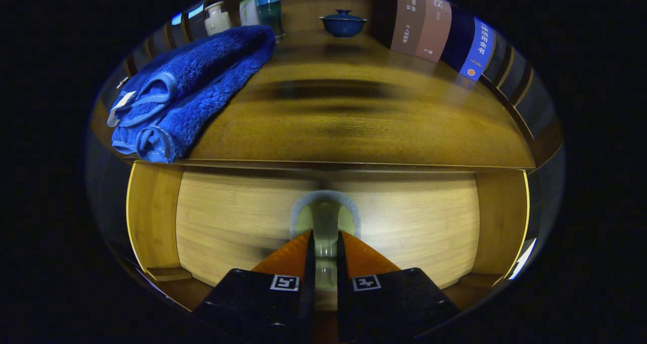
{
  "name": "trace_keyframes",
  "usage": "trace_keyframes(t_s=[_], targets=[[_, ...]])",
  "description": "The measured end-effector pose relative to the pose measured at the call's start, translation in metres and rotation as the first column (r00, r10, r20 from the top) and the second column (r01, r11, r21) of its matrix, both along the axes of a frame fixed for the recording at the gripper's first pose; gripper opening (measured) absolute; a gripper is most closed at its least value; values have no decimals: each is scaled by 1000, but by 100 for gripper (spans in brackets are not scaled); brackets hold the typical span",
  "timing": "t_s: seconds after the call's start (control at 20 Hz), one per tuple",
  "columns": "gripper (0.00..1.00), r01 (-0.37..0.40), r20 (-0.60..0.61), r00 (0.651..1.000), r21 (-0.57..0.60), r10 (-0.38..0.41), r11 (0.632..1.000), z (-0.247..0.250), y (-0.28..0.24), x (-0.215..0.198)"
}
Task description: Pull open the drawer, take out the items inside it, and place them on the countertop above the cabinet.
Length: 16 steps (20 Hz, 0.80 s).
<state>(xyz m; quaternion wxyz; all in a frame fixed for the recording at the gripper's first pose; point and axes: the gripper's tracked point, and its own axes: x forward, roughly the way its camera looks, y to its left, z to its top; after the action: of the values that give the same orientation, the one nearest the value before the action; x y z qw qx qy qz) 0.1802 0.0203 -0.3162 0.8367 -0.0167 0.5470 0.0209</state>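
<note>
The gripper (325,253) faces a wooden cabinet head-on, its two fingers drawn close together with only a slim gap left, and in that gap sits the drawer's handle (325,217), a pale rounded pull set in a half-round recess in the middle of the drawer front (227,223). The fingers appear to pinch the pull from either side, which fits the first step of the task: a firm hold on the handle lets the drawer be drawn straight out. Whether both fingers truly press on it is hard to confirm, since the pull is blurred and partly hidden by the fingertips. The drawer front looks flush or nearly so within its frame, and nothing of its inside is visible, so the items to be taken out cannot be seen. Just above lies the countertop (354,121), where those items are meant to go; its middle stretch is bare. On it to the left rests a folded blue towel (192,86), beyond it a small pale jar (217,18) and a teal cup (269,10); a blue lidded bowl (342,23) stands at the back, and upright books (440,31) line the right side.
</note>
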Motion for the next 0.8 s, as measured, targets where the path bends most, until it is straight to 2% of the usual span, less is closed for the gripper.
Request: trace_keyframes(t_s=[0.25, 0.4, 0.55, 0.65, 0.8], targets=[[23, 4, 127, 992, 16, -6, 1000, 40, -7, -26], [23, 15, 251, 968, 4, -16, 1000, 80, -14, -39], [23, 31, 376, 925, 50, -47, 998, 125, -19, -31], [23, 30, 452, 889, 110, -77, 993, 159, -17, -8], [23, 45, 477, 873, 137, -105, 990, 178, -20, 32]])
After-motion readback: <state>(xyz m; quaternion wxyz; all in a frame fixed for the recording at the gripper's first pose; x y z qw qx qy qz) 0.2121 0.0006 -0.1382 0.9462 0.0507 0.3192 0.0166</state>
